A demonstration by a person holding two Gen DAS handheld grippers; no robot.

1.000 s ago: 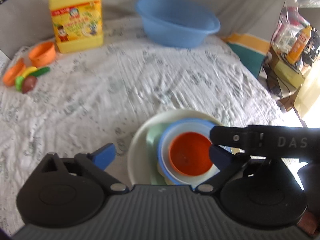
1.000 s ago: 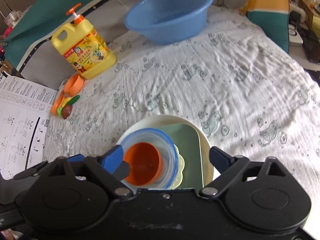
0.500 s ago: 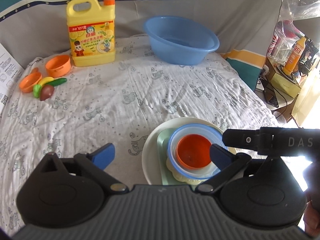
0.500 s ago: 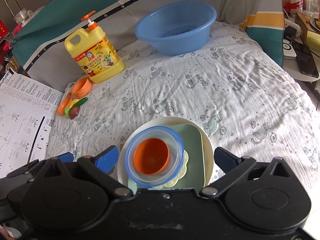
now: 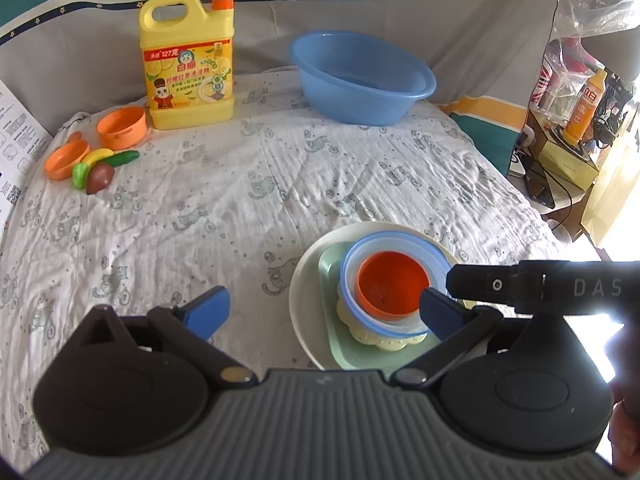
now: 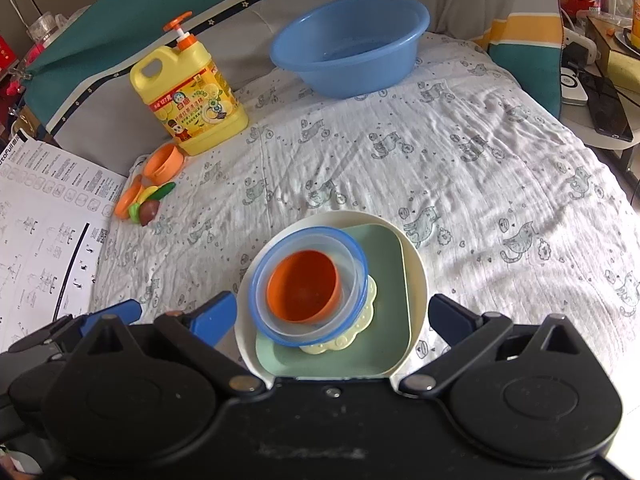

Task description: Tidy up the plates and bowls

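Stacking looks complete: small orange plastic bowl (image 6: 303,286) nested in blue-rimmed clear bowl (image 6: 308,284), over scalloped yellow dish (image 6: 360,330), square green plate (image 6: 384,280), round cream plate (image 6: 416,264). Left gripper (image 5: 322,312) wide, empty; right gripper (image 6: 334,316) wide, empty. Next, likely: retreat without nudging stack.

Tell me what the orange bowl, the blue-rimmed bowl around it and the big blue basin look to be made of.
Orange bowl: likely opaque plastic, smooth, with a soft sheen. Blue-rimmed bowl: probably translucent plastic; the orange bowl shows faintly through its cloudy wall. Blue basin: seemingly moulded plastic, glossy, with light glinting off its rolled rim.
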